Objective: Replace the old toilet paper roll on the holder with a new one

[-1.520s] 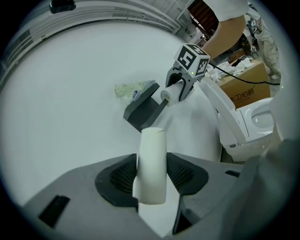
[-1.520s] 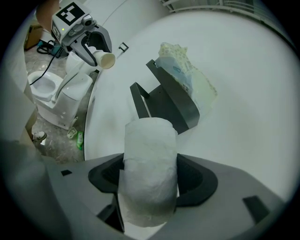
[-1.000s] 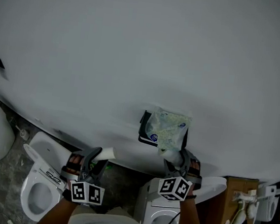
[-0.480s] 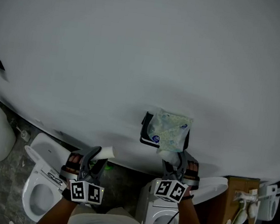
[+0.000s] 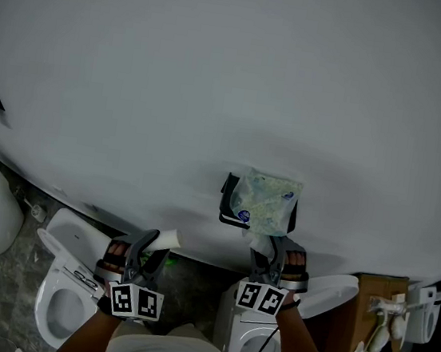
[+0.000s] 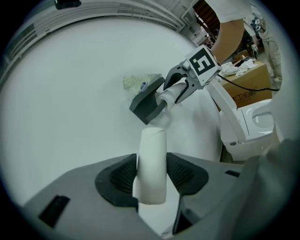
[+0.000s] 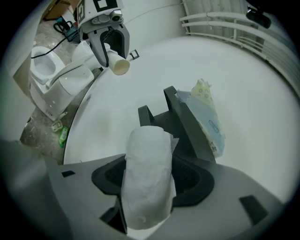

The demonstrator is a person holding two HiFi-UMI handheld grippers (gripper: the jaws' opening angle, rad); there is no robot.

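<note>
Left hand-held gripper: held low and well left of the holder, jaws narrowed onto the old core, pads pressing on both its sides.
Old core: a bare pale tube standing up out of the left jaws. It is off the holder and well clear of it.
White wall: fills most of the head view and carries the holder.
Holder: a dark bracket with a flat top plate. No roll shows on it in any view, so it looks empty and ready.
Tissue pack: a soft printed packet lying on the holder's top plate, not part of the swap.
Right hand-held gripper: just below the holder and pointing at it. Its jaws have just been closing, the new roll is between them, and the pads sit against its sides.
New roll: a white paper-wrapped roll gripped in the right jaws. Its far end is close to the holder's lower arm, and whether it touches cannot be told.
Done so far: the old core appears to be removed, and the new roll is picked up and brought to the holder.
Left to do: seat the new roll on the holder's arm, let go of it, and put the old core aside.
Stage: a bit past halfway, at the start of fitting.
</note>
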